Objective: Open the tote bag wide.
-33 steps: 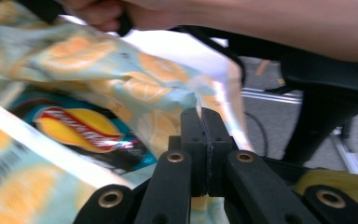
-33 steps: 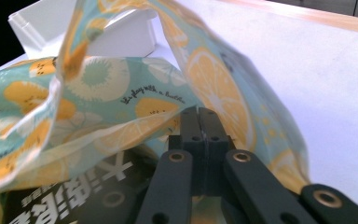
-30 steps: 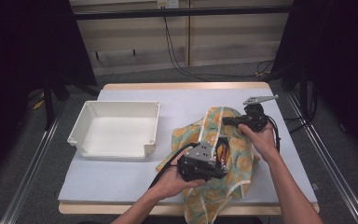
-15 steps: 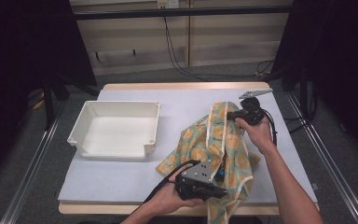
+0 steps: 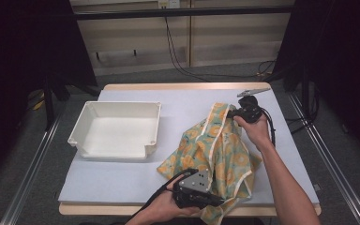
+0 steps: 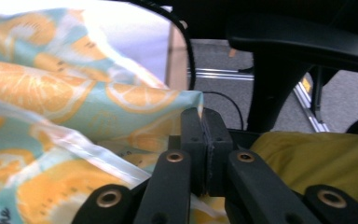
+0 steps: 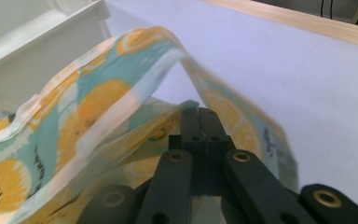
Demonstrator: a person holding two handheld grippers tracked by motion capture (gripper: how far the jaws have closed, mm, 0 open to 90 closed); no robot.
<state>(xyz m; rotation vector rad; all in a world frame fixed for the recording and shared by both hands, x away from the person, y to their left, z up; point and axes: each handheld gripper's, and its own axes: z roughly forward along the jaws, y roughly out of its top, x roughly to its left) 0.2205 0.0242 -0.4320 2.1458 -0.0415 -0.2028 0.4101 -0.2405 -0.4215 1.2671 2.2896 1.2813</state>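
A cloth printed with orange slices on pale teal [image 5: 218, 152] is stretched between my two grippers over the right half of the table. My left gripper [image 5: 213, 201] is at the table's near edge, shut on the cloth's near corner [image 6: 186, 100]; its jaws [image 6: 206, 116] are pressed together on the fabric. My right gripper [image 5: 232, 114] is farther back, shut on the cloth's far edge [image 7: 135, 88], which rises into a fold at the pinched jaws [image 7: 198, 114].
A white plastic bin [image 5: 117, 129] stands empty on the left half of the pale blue table cover [image 5: 122, 176]. A black chair base [image 6: 279, 70] and the floor lie beyond the table's near edge. Cables hang at the back wall.
Both grippers have moved apart along the cloth: the left one came toward the near edge, the right one went back and right. The cloth is now pulled longer between them.
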